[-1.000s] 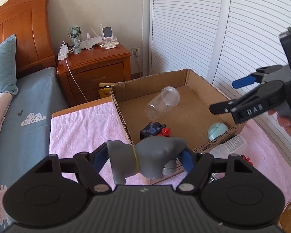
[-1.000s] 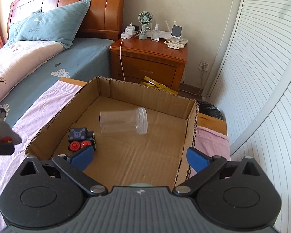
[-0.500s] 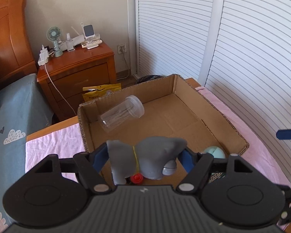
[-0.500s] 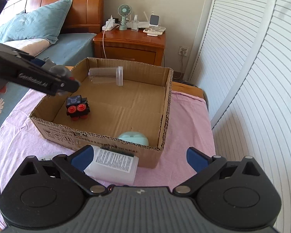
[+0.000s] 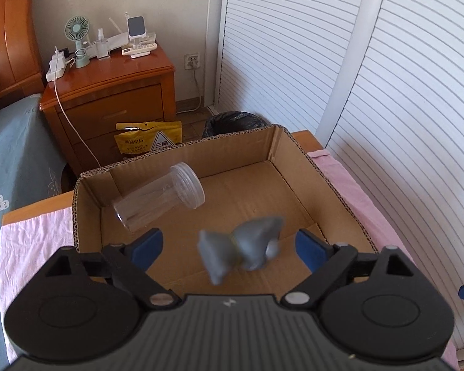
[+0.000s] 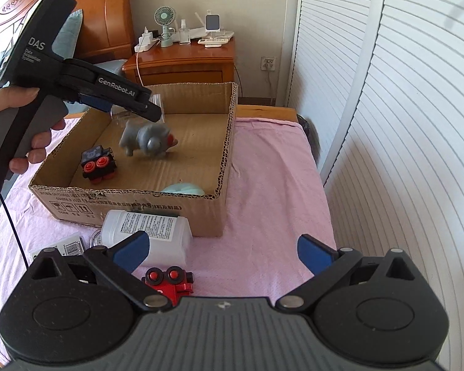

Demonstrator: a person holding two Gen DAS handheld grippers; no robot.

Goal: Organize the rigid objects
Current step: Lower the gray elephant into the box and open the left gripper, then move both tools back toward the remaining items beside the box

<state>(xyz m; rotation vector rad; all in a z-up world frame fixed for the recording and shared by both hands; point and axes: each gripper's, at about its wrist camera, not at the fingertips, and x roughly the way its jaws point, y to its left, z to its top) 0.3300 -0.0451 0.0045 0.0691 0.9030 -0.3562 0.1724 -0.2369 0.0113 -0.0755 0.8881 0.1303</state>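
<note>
Your left gripper [image 5: 229, 244] is over the cardboard box [image 5: 297, 154] with its jaws opening. The grey toy animal [image 5: 242, 247] is blurred between the 2 pads and touches neither. Your right gripper [image 6: 221, 252] is spread wide and holds nothing, above the white bottle [image 6: 153, 227] and red toy robot [image 6: 168, 283] on the pink cloth [image 6: 263, 185].
</note>
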